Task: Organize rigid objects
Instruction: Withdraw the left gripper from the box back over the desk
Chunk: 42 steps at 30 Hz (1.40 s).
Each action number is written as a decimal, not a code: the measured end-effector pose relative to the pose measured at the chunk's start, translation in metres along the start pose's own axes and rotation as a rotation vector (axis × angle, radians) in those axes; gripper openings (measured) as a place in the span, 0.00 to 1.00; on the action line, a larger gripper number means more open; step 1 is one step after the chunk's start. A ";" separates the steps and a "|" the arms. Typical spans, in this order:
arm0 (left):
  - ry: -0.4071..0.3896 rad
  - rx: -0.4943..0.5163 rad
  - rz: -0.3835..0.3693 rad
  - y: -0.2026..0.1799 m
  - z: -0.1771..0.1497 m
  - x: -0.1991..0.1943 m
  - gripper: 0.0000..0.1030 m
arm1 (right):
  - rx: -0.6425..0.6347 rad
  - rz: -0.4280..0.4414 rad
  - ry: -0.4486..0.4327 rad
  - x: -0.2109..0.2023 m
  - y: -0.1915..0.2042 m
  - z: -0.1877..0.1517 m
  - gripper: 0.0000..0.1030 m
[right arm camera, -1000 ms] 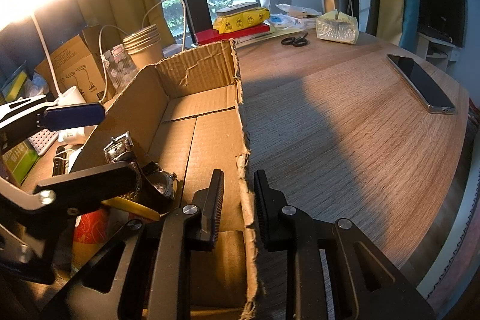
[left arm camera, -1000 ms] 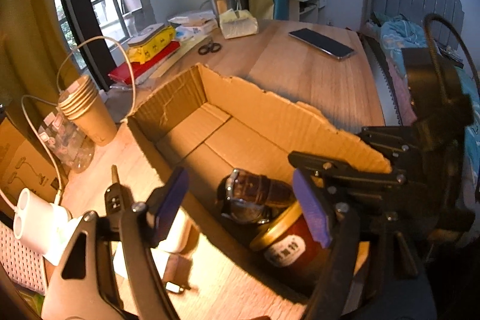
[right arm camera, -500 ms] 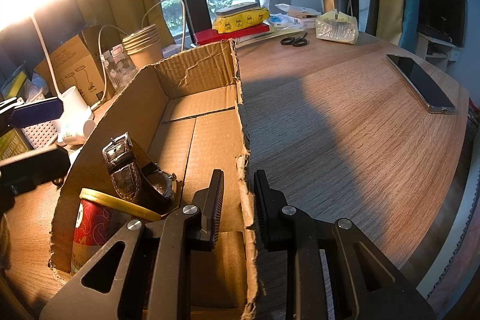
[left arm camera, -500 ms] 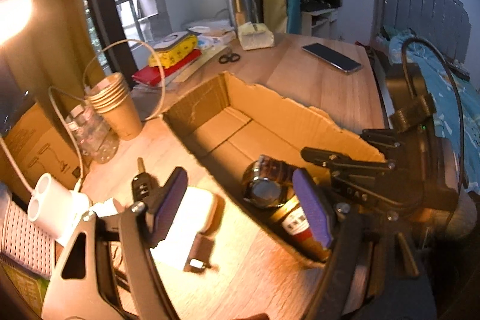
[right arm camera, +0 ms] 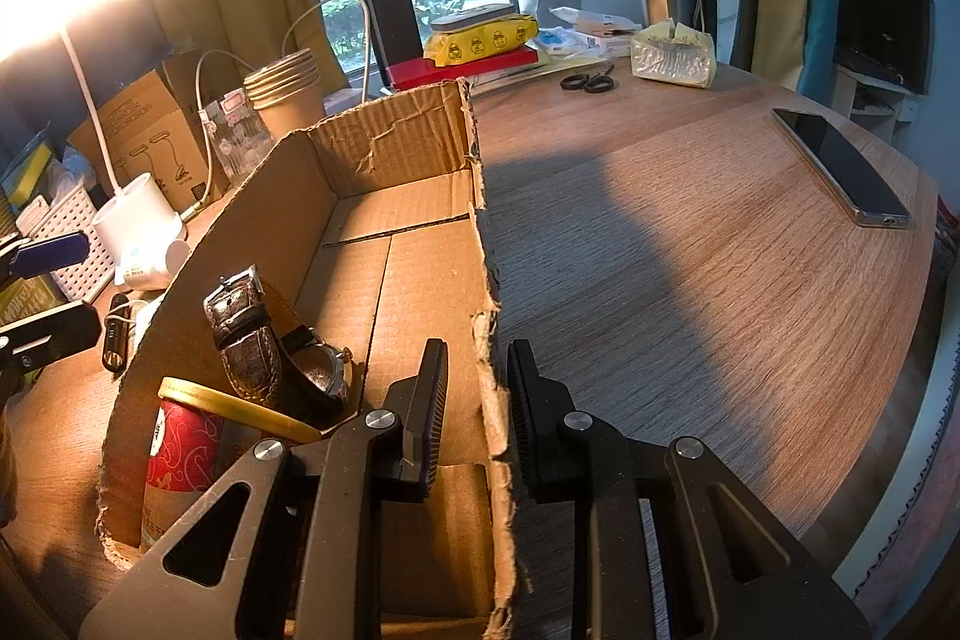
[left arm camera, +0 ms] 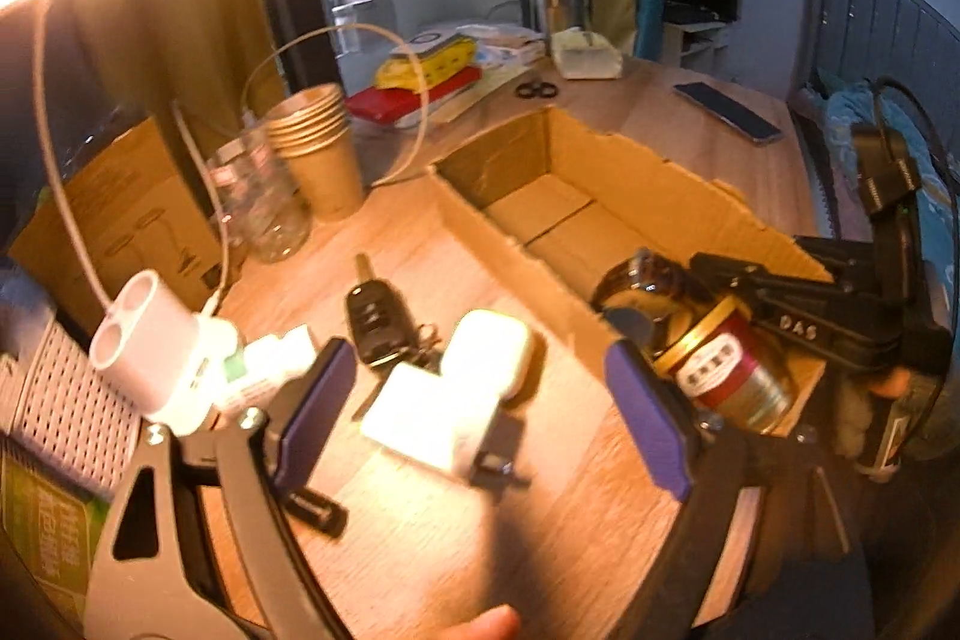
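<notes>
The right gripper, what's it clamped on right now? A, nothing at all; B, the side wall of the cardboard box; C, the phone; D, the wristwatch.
B: the right gripper has its pads closed on the torn side wall of the cardboard box, while the wristwatch lies inside and the phone lies far off on the table.

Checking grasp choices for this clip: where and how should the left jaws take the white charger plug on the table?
Grip the white charger plug across its blocky body, coming down from above with the open left gripper. It lies flat, prongs pointing toward the camera, with the white case close behind, so the two free side faces suit the jaws best.
</notes>
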<state>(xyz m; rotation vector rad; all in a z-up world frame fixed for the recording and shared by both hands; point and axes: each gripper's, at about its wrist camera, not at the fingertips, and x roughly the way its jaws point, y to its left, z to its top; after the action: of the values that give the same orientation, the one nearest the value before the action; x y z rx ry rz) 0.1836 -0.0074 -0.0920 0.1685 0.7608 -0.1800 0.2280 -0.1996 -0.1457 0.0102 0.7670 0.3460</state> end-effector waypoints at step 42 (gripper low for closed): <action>0.136 -0.116 0.137 0.088 -0.062 0.010 0.91 | 0.000 0.003 -0.001 0.000 -0.001 0.000 0.22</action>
<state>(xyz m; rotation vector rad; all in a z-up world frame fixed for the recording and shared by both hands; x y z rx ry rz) 0.1693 0.0905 -0.1356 0.1228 0.8891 0.0058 0.2280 -0.2007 -0.1461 0.0112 0.7664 0.3484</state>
